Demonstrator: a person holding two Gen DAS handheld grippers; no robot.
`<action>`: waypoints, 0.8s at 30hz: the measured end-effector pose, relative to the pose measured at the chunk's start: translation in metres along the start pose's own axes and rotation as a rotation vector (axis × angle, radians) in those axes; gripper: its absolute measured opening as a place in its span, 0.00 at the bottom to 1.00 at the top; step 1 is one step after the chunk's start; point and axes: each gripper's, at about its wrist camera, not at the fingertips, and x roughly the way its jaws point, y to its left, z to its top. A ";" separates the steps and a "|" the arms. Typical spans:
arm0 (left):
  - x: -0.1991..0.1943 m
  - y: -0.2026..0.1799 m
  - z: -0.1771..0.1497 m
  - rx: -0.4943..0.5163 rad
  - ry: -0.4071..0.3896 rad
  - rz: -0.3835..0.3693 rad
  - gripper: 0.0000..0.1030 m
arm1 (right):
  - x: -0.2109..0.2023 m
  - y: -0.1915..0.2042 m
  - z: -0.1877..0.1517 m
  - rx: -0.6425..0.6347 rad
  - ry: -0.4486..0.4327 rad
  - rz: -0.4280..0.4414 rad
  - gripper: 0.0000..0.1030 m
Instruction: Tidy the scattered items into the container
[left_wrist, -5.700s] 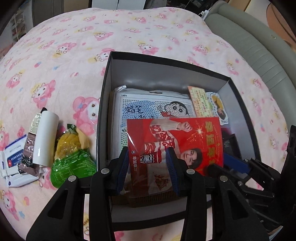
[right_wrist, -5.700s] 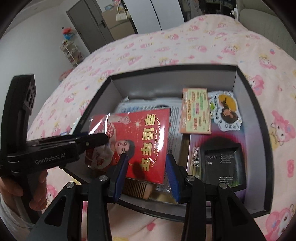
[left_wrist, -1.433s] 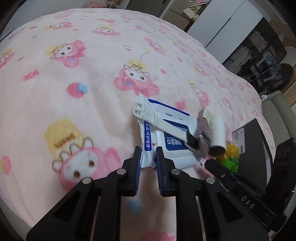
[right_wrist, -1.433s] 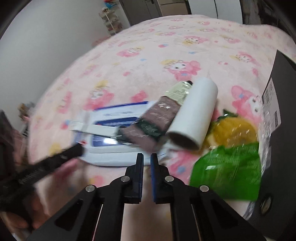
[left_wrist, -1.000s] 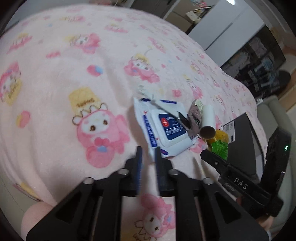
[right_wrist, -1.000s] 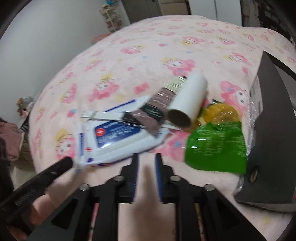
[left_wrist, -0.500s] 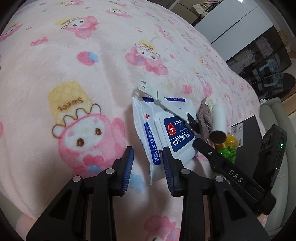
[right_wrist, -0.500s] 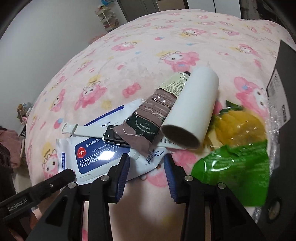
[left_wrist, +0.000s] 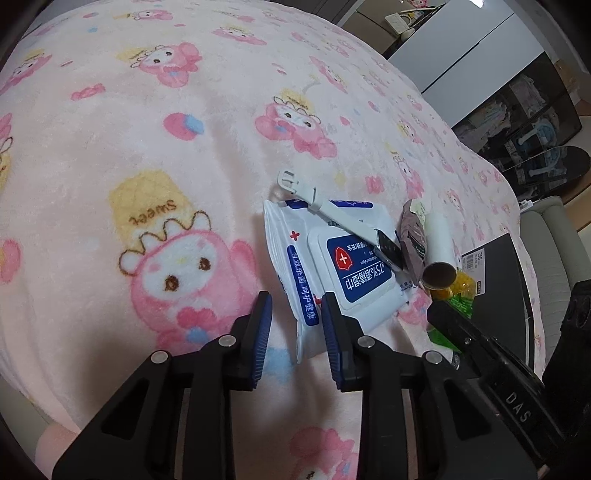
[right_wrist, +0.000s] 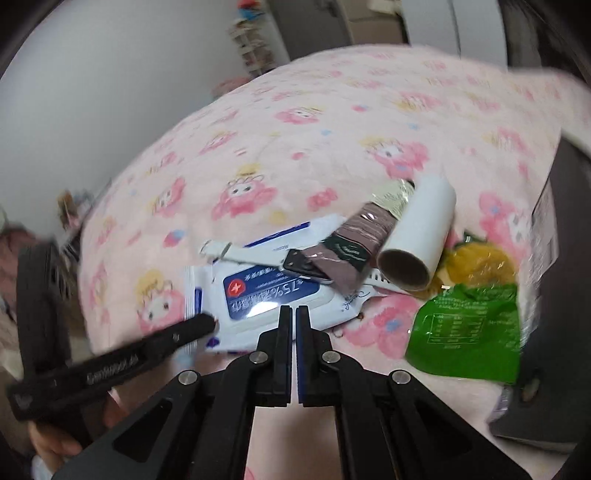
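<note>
**Both grippers at the wipes pack on the pink blanket**

The left gripper reaches down over the near corner of the white and blue wipes pack; its blue-padded jaws have just been closing, yet they stand apart, the pack's edge between them and the pads not pressing on it. The right gripper has its jaws pressed together at the pack's near edge, just closed; whether they pinch any of the wrapper cannot be told. The pack lies on the pink cartoon-print blanket. Across it lies a white-strapped watch, and beside that a brown tube and a white roll with a cardboard core. Just past the roll sit a yellow packet and a green packet. The dark box stands beyond them, at the right edge of both views
</note>
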 end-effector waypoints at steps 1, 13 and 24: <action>0.000 0.000 -0.001 0.000 0.004 0.000 0.22 | 0.002 0.001 -0.001 -0.003 0.007 -0.012 0.01; 0.007 0.004 0.000 -0.030 0.034 -0.020 0.20 | 0.051 -0.055 0.009 0.207 0.086 -0.016 0.19; -0.004 -0.006 -0.008 0.030 0.003 -0.044 0.09 | 0.023 -0.035 0.001 0.097 -0.007 -0.054 0.01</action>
